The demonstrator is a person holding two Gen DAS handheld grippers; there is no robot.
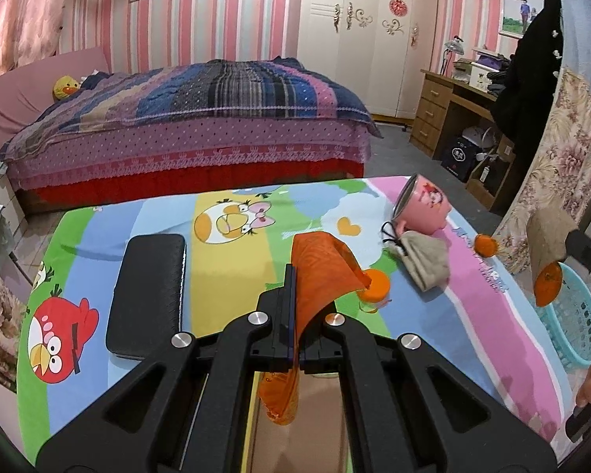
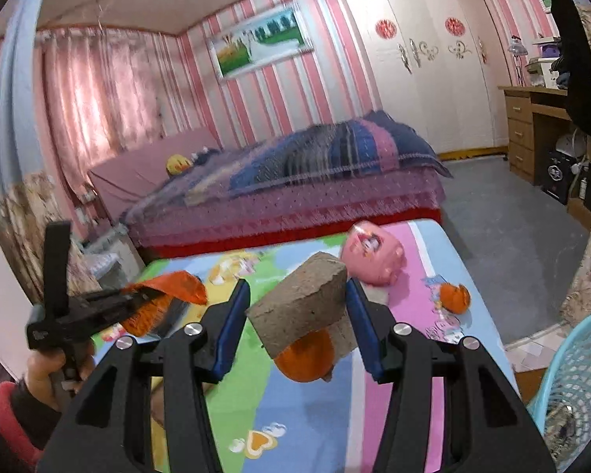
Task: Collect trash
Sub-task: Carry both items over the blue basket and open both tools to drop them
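Observation:
My left gripper (image 1: 293,276) is shut on an orange plastic wrapper (image 1: 319,272) and holds it above the cartoon tablecloth (image 1: 224,260). The left gripper also shows in the right wrist view (image 2: 145,295), with the wrapper (image 2: 173,285). My right gripper (image 2: 297,299) is shut on a brown cardboard piece (image 2: 299,303) with an orange peel (image 2: 305,358) under it, held above the table. In the left wrist view the cardboard (image 1: 547,240) and the peel (image 1: 547,283) hang over a turquoise basket (image 1: 575,327). An orange peel piece (image 1: 485,245) lies near the table's right edge.
A black phone (image 1: 147,291) lies on the left of the table. A pink mug (image 1: 423,205) lies on its side beside a grey pouch (image 1: 423,262). An orange disc (image 1: 376,285) sits mid-table. The basket (image 2: 575,374) stands at the right. A bed (image 1: 185,126) is behind.

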